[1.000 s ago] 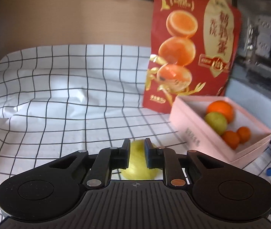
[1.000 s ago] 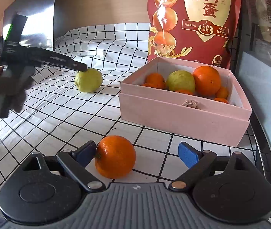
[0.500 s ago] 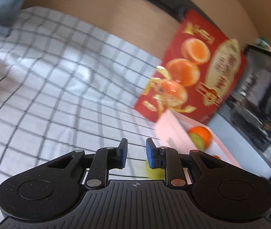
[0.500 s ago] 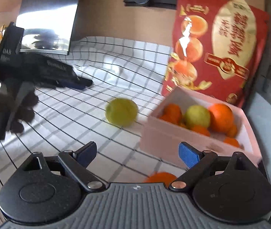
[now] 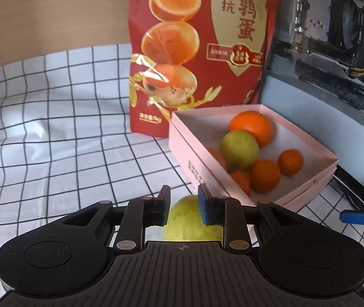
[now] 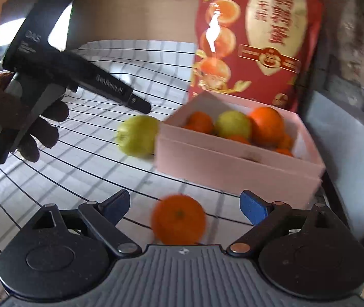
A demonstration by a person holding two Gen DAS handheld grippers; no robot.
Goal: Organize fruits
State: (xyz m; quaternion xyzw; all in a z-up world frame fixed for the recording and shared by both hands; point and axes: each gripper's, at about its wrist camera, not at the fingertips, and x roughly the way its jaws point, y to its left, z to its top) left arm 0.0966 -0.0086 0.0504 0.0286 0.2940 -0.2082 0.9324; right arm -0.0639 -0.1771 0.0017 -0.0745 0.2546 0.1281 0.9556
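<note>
A table [image 5: 53, 153] under a white cloth with black grid lines carries everything, with a tall red snack bag [image 5: 202, 51] standing at the back and a pink box [image 5: 197, 158] just in front of it, already holding several oranges and one green fruit. Two fruits are still outside the box: a green fruit [image 5: 189, 222] on the cloth right beside the box's near corner, and an orange [image 6: 179, 220] lying in front of the box's long side. Both look round, firm and smooth-skinned, so they will likely roll if nudged and could slip from a grip off centre; taking each across its widest part, with moderate pressure, seems safest. The left gripper [image 5: 182, 204] has its fingers nearly together, a narrow gap only, hovering above the green fruit and holding nothing. The right gripper [image 6: 184, 204] has its fingers spread wide, with the orange lying between them but not touched by either.
</note>
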